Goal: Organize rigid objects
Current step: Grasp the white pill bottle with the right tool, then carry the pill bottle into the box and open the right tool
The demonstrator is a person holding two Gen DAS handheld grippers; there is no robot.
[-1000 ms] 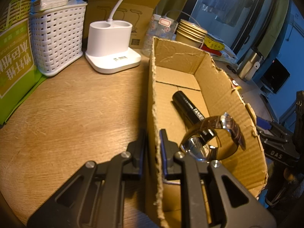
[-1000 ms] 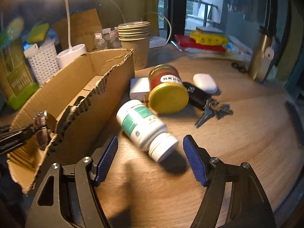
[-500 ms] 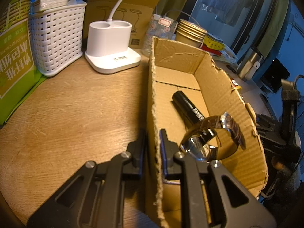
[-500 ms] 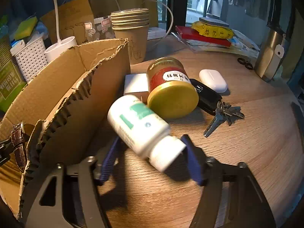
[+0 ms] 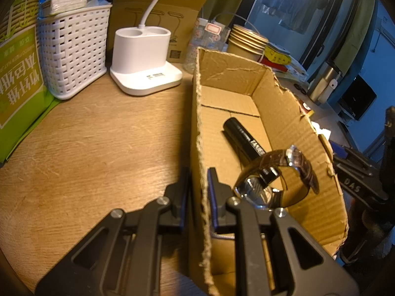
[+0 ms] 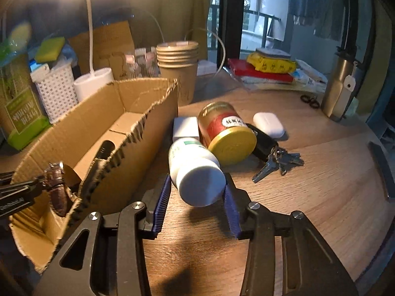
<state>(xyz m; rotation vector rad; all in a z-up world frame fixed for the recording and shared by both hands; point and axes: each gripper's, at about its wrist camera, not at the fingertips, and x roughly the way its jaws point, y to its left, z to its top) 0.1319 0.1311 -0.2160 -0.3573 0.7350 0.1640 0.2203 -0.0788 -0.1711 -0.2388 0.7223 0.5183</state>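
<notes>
The right gripper (image 6: 197, 194) has its blue pads pressed on either side of the white pill bottle (image 6: 195, 170) at the cap end, so the hold should stay firm and level, since the smooth round body may roll or slip out when carried. The left gripper (image 5: 197, 192) is clamped on the near wall of the cardboard box (image 5: 291, 113), and it should pin that wall steady on the counter (image 6: 308, 197) during the drop. Inside lie a watch (image 5: 276, 177) and a black marker (image 5: 244, 140), so the bottle is best set toward the bare far end.
</notes>
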